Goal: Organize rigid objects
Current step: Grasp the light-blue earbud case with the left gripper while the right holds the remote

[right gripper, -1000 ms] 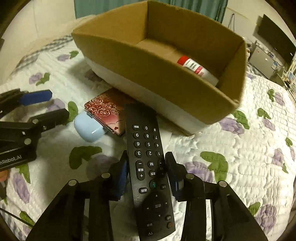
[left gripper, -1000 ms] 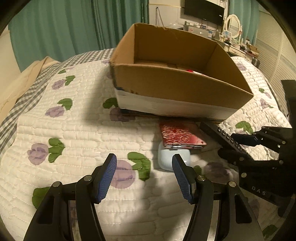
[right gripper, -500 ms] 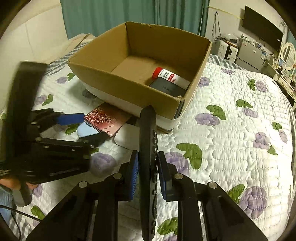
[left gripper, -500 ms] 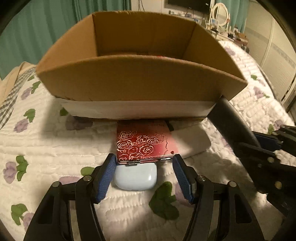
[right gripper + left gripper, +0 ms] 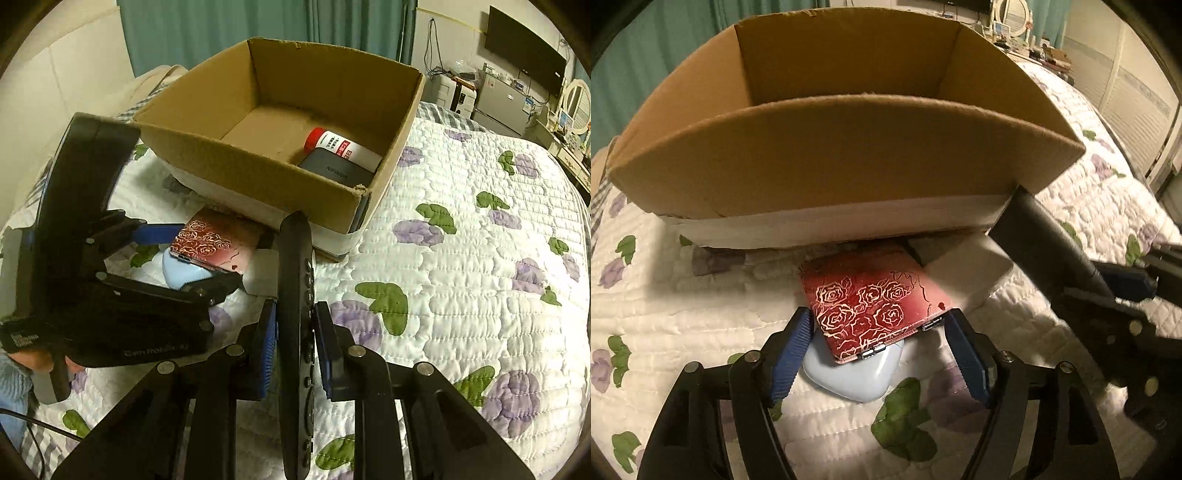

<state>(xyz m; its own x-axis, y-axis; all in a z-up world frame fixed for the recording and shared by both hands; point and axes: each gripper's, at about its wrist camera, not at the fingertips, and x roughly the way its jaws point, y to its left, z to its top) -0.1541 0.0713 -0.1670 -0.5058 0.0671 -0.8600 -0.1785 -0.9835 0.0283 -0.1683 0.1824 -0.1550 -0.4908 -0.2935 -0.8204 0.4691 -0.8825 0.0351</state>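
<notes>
Two claws busy: my right claw [image 5: 293,345] now clamps the remote [image 5: 295,314] on edge, lifted toward the box [image 5: 258,177] at twelve o'clock; my left claw [image 5: 877,356], wide open, has closed in around the red case [image 5: 871,306].

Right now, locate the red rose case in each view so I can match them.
Left wrist: the red case lies low and central, between the open left gripper's fingers, its near end on the blue case.
Right wrist: the same red case sits left of centre, beside the remote held by the right gripper.
Shared landmark: the cardboard box just behind it.
</notes>
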